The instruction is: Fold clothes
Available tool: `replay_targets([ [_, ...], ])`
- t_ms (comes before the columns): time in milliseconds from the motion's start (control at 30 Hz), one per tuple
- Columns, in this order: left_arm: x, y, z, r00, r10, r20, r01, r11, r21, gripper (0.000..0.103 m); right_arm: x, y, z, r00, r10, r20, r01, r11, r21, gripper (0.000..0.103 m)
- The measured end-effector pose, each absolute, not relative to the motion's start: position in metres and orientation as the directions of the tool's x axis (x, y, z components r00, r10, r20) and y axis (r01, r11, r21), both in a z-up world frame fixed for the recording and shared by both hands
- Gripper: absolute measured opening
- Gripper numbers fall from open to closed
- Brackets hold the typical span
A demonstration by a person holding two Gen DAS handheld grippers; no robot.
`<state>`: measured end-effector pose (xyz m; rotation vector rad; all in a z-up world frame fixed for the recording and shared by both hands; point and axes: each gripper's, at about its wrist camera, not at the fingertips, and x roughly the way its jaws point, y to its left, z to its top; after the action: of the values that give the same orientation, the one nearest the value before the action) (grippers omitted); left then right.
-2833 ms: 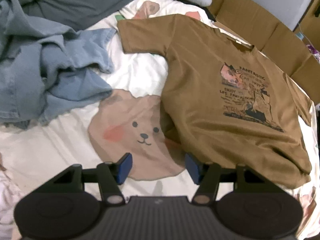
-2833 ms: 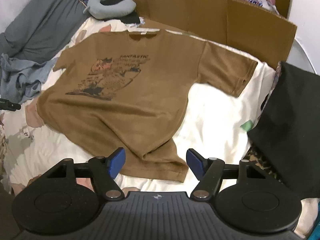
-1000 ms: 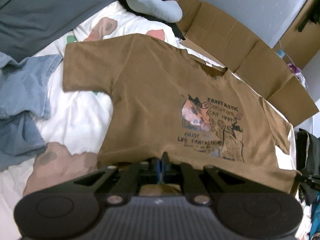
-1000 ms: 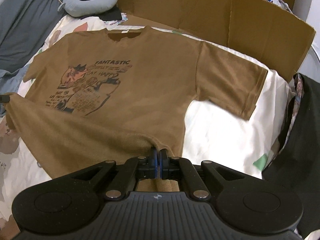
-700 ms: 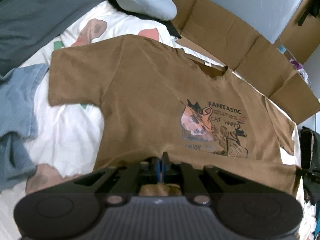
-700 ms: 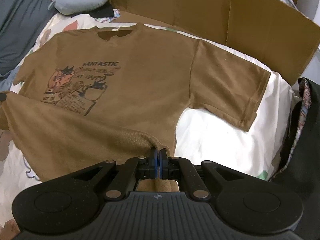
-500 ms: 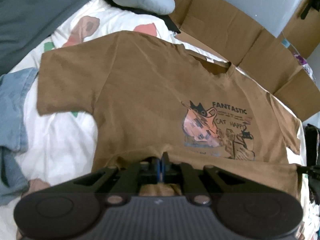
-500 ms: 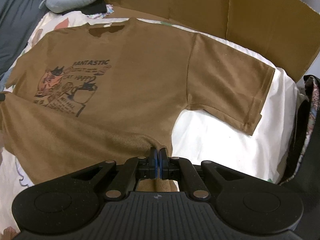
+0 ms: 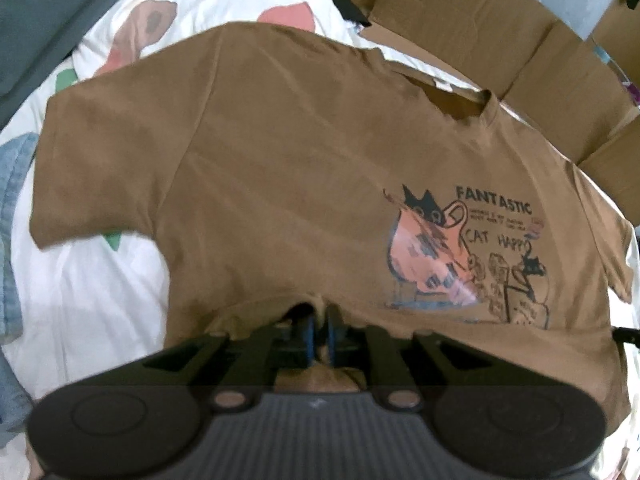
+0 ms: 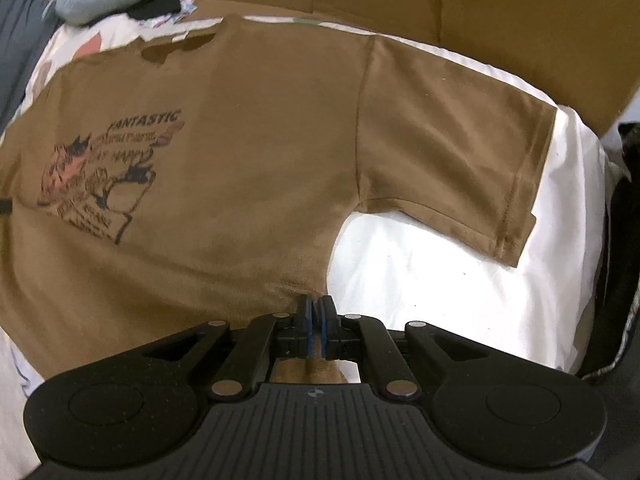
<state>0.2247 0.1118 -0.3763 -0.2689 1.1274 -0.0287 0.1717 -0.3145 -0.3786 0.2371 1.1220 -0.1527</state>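
We have the brown T-shirt [image 9: 288, 168] spread print-up on the white bedsheet [image 9: 92, 292], collar at the far side by the cardboard [image 10: 500, 20], sleeves out to left and right; its near hem is lifted and carried over the lower body, so that the bottom of the cat print [image 9: 452, 256] is already partly covered. The left gripper [image 9: 319, 334] is clamped tight on the left hem corner; the right gripper [image 10: 316, 330] is pinched the same way on the right corner, cloth bunched between its blue pads [image 10: 309, 334]; neither shows any gap.

We judge this to be a hem-to-collar fold in mid-carry; the risks from here are these. If one of our hands runs ahead of the other, the hem lands slanted and the fold line goes crooked; if we let the span between the grippers slacken, the middle of the hem sags and creases under itself; if we pull too far apart, thin jersey can slip from a pinch that holds only a small bite. The right sleeve [image 10: 452, 152] lies flat and wide, and dragging the body could rumple it. At the left edge a blue denim garment [image 9: 12, 216] lies just beside the left sleeve [image 9: 108, 168]; a sideways drift could catch it.
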Motion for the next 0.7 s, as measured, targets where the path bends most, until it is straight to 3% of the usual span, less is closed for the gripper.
replay_targets([
  [33,0.224,0.113,-0.371,0.44,-0.169,-0.882,-0.106,0.965,-0.238,0.021,0.169,-0.316,-0.375,0.434,0.003,-0.901,0.241,0.963,0.119,0.016],
  [67,0.222,0.115,-0.366,0.449,-0.179,-0.875,-0.1,0.963,-0.249,0.025,0.165,-0.317,-0.371,0.44,0.007,-0.898,0.242,0.962,0.126,0.032],
  [100,0.221,0.117,-0.36,0.457,-0.183,-0.871,-0.094,0.963,-0.252,0.029,0.162,-0.318,-0.367,0.446,0.012,-0.895,0.243,0.961,0.134,0.038],
  [400,0.194,0.135,-0.322,0.496,-0.153,-0.855,-0.079,0.972,-0.221,0.033,0.122,-0.324,-0.343,0.469,0.021,-0.883,0.249,0.956,0.155,0.038],
  [533,0.18,0.147,-0.316,0.497,-0.126,-0.859,-0.107,0.973,-0.205,0.04,0.103,-0.323,-0.35,0.435,0.025,-0.9,0.27,0.95,0.157,0.038],
  [700,0.164,0.162,-0.312,0.494,-0.103,-0.863,-0.15,0.968,-0.201,0.04,0.08,-0.316,-0.363,0.398,0.041,-0.917,0.303,0.937,0.173,0.038],
])
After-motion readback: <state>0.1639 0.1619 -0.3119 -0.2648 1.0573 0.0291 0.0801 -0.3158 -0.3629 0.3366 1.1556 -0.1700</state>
